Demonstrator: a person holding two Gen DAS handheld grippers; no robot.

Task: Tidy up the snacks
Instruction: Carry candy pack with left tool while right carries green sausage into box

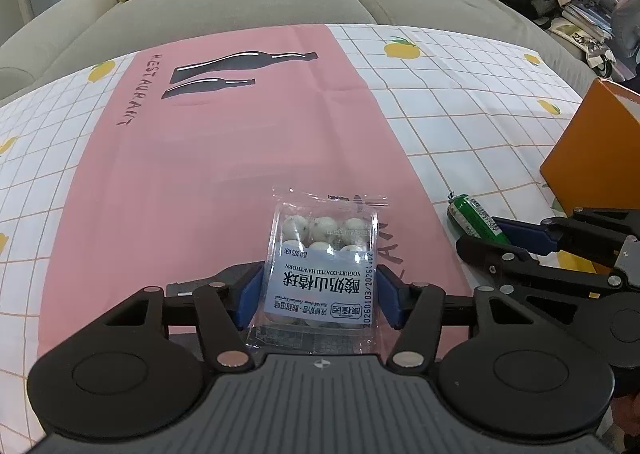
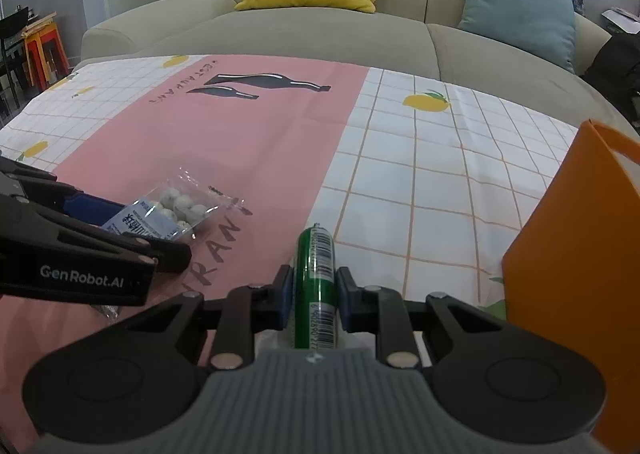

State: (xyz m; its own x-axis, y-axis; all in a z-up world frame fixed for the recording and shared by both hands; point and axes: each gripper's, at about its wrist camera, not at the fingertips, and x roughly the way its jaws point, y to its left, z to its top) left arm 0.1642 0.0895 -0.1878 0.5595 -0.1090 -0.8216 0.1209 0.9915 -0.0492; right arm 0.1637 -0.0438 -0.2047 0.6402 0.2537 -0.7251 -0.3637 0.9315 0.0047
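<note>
- Snack packet (image 1: 320,274): a clear plastic pouch of white coated balls with a pale blue label. Judged light, crinkly and slippery; the contents could crack under a hard squeeze. Best held across the labelled middle, not by the thin sealed edges.
- Position: it lies flat on the pink strip of the cloth (image 1: 200,158) covering the surface, in the lower centre of the left wrist view, directly between the blue pads of the left claw (image 1: 318,296).
- Left claw: the pads stand against the packet's two side edges. Whether they press firmly cannot be told; the packet looks undeformed.
- Green tube (image 2: 318,286): a slim foil-wrapped stick with a barcode. Judged light, fairly firm, smooth, and apt to roll. Hold across the mid-length.
- Position: lower centre of the right wrist view, pointing away, at the seam between pink strip and checked cloth.
- Right claw (image 2: 314,300): clenched on the green tube, pads against both sides.
- Orange box (image 2: 568,274): stands at right edge, near the tube; a likely destination.
</note>
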